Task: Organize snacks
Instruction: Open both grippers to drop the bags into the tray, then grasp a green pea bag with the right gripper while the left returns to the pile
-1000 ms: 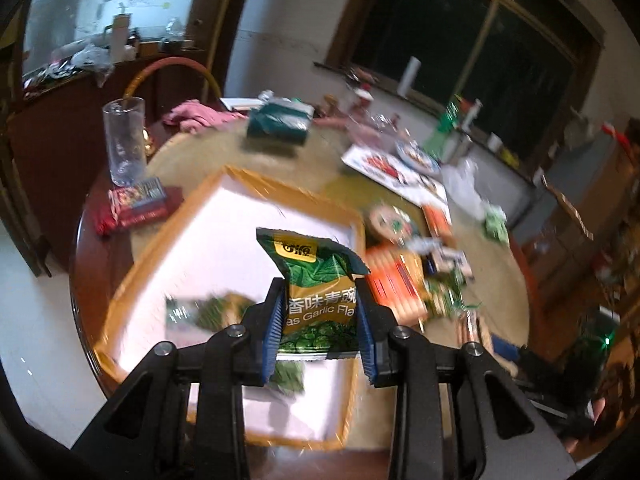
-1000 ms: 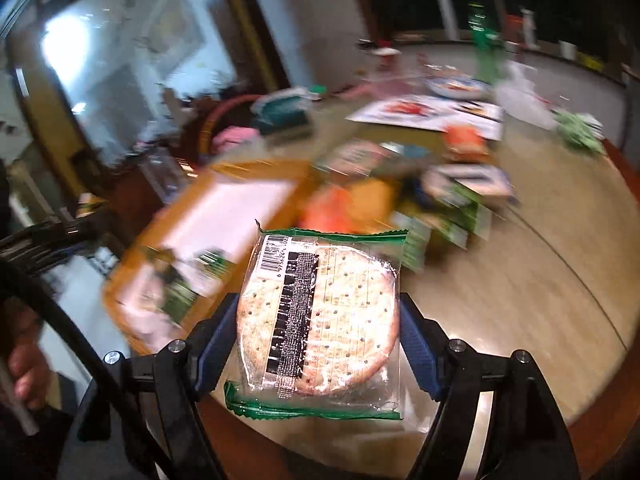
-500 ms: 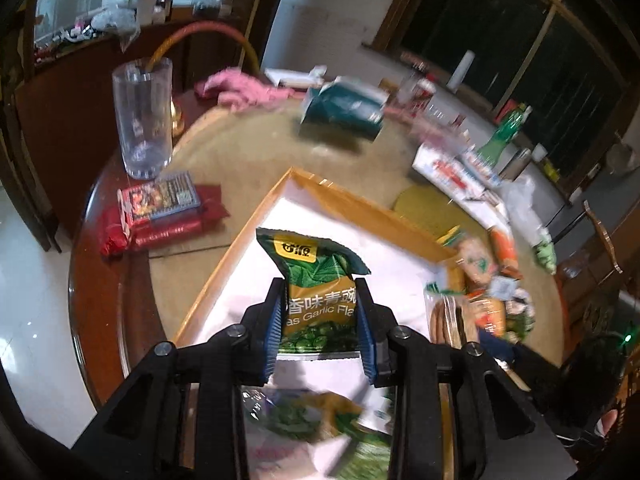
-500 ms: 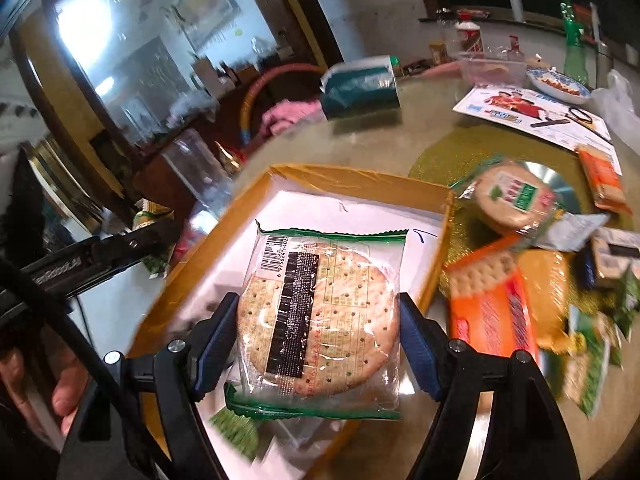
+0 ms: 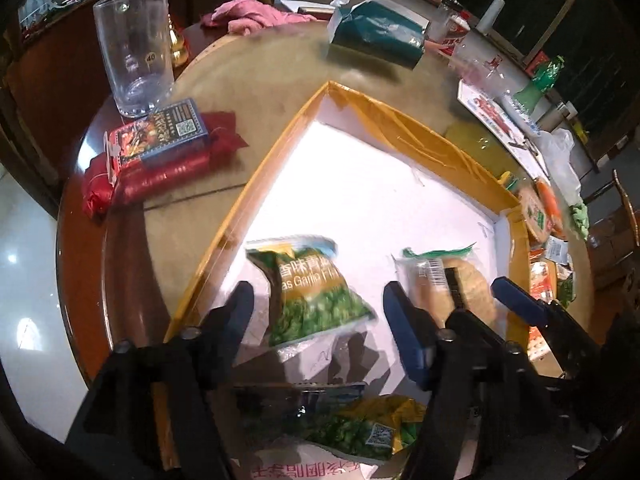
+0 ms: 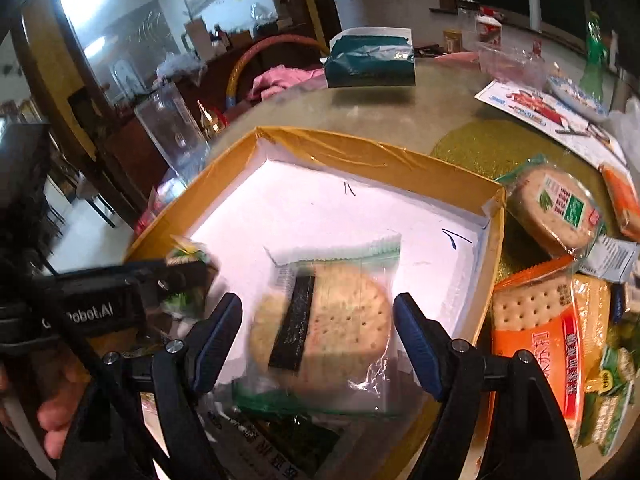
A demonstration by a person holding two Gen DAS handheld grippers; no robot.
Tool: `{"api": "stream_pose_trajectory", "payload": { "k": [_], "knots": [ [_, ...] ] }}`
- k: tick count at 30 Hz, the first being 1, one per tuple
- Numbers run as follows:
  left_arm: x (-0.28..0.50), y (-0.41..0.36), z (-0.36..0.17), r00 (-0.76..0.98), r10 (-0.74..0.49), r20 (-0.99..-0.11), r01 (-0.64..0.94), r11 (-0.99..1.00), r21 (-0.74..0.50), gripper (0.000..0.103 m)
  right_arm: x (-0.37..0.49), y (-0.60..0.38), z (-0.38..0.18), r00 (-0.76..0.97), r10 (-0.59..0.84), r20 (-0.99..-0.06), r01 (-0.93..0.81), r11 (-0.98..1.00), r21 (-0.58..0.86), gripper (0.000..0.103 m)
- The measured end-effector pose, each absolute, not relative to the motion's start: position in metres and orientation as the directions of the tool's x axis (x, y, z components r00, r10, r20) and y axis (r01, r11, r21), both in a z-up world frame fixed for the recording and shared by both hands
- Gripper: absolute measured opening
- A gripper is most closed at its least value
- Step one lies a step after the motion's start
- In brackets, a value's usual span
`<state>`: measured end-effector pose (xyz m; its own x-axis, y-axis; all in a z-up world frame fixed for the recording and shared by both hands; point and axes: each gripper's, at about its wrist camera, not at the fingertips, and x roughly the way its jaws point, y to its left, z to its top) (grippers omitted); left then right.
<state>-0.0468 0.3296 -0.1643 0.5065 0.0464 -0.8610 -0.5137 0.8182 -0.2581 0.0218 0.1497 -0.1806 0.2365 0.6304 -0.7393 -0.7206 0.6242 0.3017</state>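
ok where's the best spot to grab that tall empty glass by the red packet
Take the tall glass around its straight lower wall, coming in level from the open table side by the yellow box. It stands upright, and the red packet crowds its base, so grip just above that.

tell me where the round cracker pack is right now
In the right wrist view the round cracker pack sits low in the centre, over the white floor of the yellow-rimmed box, between the opening right gripper jaws, pads clear of it.

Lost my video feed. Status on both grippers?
Left gripper opening, green pea bag released over the yellow tray. Right gripper opening, cracker pack loose between jaws. Nothing blocking.
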Motion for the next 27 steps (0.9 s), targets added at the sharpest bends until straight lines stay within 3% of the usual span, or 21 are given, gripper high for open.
{"api": "stream_pose_trajectory", "payload": {
  "k": [5, 9, 14, 18, 27],
  "knots": [
    [-0.071, 0.316, -0.135, 0.580, 0.161, -0.799, -0.534, 0.815, -0.224, 0.075, 0.024, 0.109, -0.168, 0.212, 0.720, -0.660, -0.669, 0.599, 0.439, 0.082],
    [-0.092, 0.287, -0.115, 0.604, 0.245, -0.758, -0.540, 0.825, -0.163, 0.080, 0.014, 0.062, -0.160, 0.231, 0.747, -0.623, -0.654, 0.593, 0.470, 0.082],
    [-0.117, 0.210, -0.102, 0.693, 0.166, -0.701, -0.416, 0.886, -0.202, 0.086, -0.001, -0.017, -0.172, 0.248, 0.762, -0.598, -0.586, 0.609, 0.534, 0.082],
    [-0.110, 0.152, -0.109, 0.696, 0.054, -0.716, -0.284, 0.936, -0.206, 0.086, -0.009, -0.073, -0.190, 0.299, 0.719, -0.628, -0.516, 0.675, 0.527, 0.082],
    [-0.089, 0.089, -0.131, 0.623, 0.060, -0.780, -0.208, 0.974, -0.092, 0.086, 0.012, -0.122, -0.208, 0.319, 0.688, -0.652, -0.373, 0.723, 0.581, 0.081]
  ]
}}
